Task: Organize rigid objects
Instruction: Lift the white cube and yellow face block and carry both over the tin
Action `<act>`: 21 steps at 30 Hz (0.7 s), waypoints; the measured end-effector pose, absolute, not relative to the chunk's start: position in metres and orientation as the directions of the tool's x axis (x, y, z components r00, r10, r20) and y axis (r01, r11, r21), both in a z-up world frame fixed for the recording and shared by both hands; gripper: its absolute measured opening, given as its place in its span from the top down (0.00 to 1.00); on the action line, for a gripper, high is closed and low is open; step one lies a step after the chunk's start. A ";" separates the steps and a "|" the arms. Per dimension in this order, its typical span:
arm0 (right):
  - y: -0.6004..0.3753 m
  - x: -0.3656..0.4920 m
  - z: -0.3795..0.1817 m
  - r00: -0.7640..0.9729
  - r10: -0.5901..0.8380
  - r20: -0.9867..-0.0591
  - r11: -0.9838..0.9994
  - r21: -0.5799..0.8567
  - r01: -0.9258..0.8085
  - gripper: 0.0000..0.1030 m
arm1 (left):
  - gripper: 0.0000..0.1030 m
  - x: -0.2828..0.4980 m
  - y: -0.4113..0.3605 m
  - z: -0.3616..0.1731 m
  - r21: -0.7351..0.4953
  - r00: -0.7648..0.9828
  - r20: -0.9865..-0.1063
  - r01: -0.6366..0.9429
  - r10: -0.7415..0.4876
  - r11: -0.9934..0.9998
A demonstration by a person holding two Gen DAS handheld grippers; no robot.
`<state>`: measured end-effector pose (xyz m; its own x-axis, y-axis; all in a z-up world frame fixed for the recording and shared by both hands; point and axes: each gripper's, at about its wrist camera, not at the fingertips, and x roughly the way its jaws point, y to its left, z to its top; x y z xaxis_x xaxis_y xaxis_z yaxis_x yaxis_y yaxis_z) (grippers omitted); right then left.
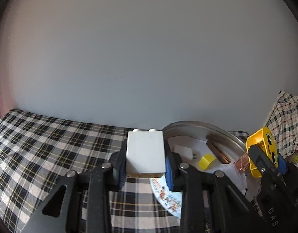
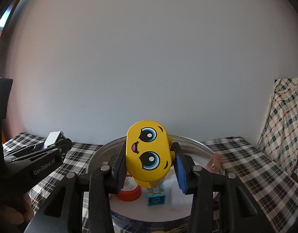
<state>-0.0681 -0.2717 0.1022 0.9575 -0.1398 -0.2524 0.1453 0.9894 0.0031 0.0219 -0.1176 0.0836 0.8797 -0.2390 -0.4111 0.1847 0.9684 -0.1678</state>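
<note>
My left gripper is shut on a white toy brick with two studs on top, held above the plaid cloth just left of a round metal tin. My right gripper is shut on a yellow face brick with blue cartoon eyes, held over the tin. The right gripper with the yellow brick also shows at the right of the left wrist view. The left gripper with the white brick shows at the left of the right wrist view.
In the tin lie a small yellow block, a white plug, a brown comb, a red ring, a blue cube. A checked cloth covers the surface. A plain wall stands behind. Plaid fabric hangs at right.
</note>
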 end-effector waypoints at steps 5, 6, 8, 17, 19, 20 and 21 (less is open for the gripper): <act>-0.284 -0.067 0.105 0.954 -0.169 -0.246 0.984 0.009 0.177 0.56 | 0.71 0.024 -0.132 0.088 -0.173 0.877 -0.405 0.206 -0.260 0.963; -0.286 -0.066 0.106 0.954 -0.173 -0.246 0.983 0.011 0.181 0.56 | 0.71 0.024 -0.136 0.089 -0.173 0.876 -0.403 0.213 -0.266 0.962; -0.291 -0.065 0.106 0.952 -0.187 -0.243 0.981 0.010 0.195 0.56 | 0.71 0.026 -0.141 0.090 -0.171 0.875 -0.399 0.223 -0.274 0.960; -0.311 -0.054 0.110 0.936 -0.255 -0.242 0.965 0.002 0.264 0.56 | 0.71 0.032 -0.164 0.092 -0.172 0.863 -0.398 0.263 -0.312 0.949; -0.316 -0.050 0.110 0.931 -0.270 -0.247 0.960 0.000 0.279 0.56 | 0.71 0.033 -0.168 0.092 -0.170 0.860 -0.400 0.269 -0.316 0.948; -0.320 -0.048 0.110 0.928 -0.277 -0.250 0.958 0.000 0.286 0.56 | 0.71 0.035 -0.171 0.091 -0.168 0.859 -0.401 0.273 -0.319 0.947; -0.323 -0.046 0.109 0.926 -0.281 -0.252 0.957 0.001 0.291 0.56 | 0.71 0.035 -0.173 0.091 -0.168 0.857 -0.402 0.277 -0.322 0.946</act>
<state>-0.0463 -0.3227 0.1094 0.9258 -0.2814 -0.2523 0.2911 0.9567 0.0009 0.0346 -0.1728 0.0913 0.8568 -0.3224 -0.4023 0.2769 0.9460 -0.1683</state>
